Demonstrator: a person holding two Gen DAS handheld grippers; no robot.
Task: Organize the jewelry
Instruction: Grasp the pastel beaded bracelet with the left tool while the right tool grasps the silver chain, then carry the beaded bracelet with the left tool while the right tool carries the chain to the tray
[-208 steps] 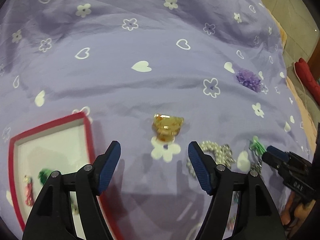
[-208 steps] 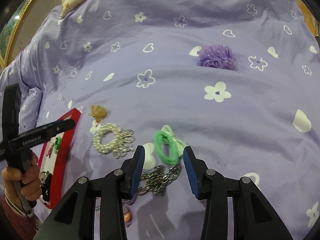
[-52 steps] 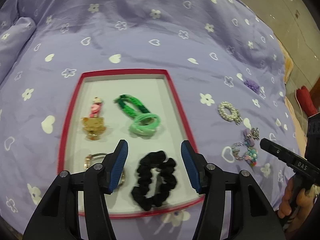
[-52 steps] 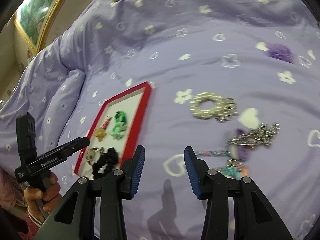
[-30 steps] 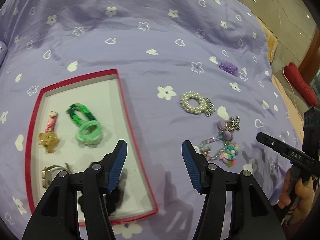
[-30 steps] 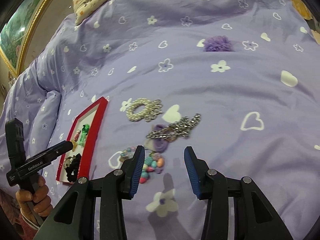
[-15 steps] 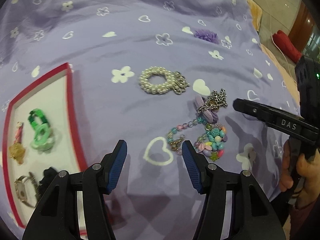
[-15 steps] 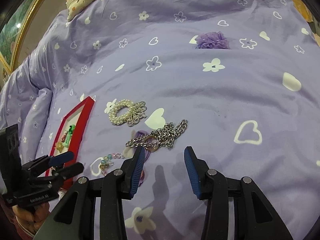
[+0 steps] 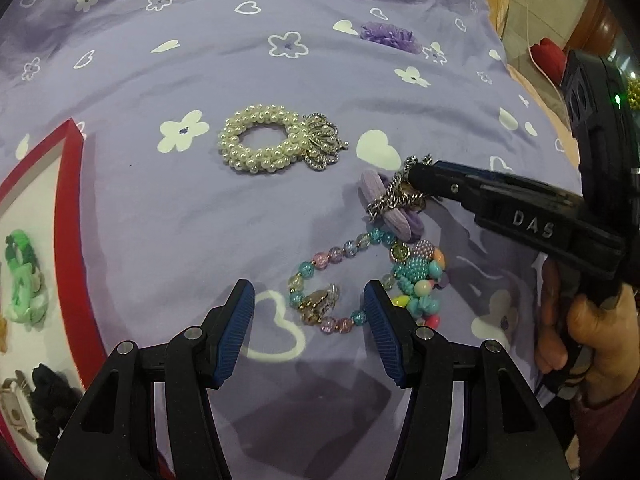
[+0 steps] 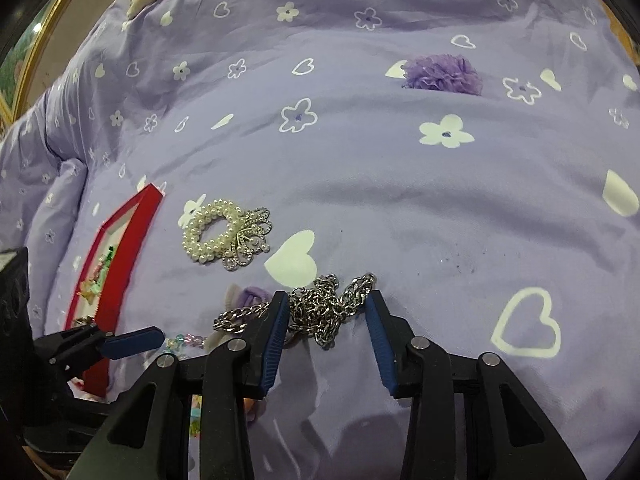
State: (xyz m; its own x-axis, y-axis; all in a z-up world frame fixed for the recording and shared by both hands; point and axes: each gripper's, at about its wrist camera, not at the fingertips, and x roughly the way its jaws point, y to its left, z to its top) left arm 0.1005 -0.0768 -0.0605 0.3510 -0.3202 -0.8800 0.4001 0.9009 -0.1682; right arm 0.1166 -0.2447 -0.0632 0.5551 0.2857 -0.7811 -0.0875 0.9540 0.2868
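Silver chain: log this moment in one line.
right gripper: closing around silver chain | left gripper: closing over beaded bracelet | bedspread

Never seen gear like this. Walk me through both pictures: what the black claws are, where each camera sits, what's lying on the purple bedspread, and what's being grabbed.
No robot: a person holds a two-finger gripper in each hand, each carrying a camera that looks along its fingers. The left gripper is closing around a colourful bead bracelet, not yet pinching it. The right gripper is closing around a silver chain; contact is unclear. Also on the bedspread: a pearl bracelet, a purple pom-pom, and a red-rimmed tray holding hair ties.
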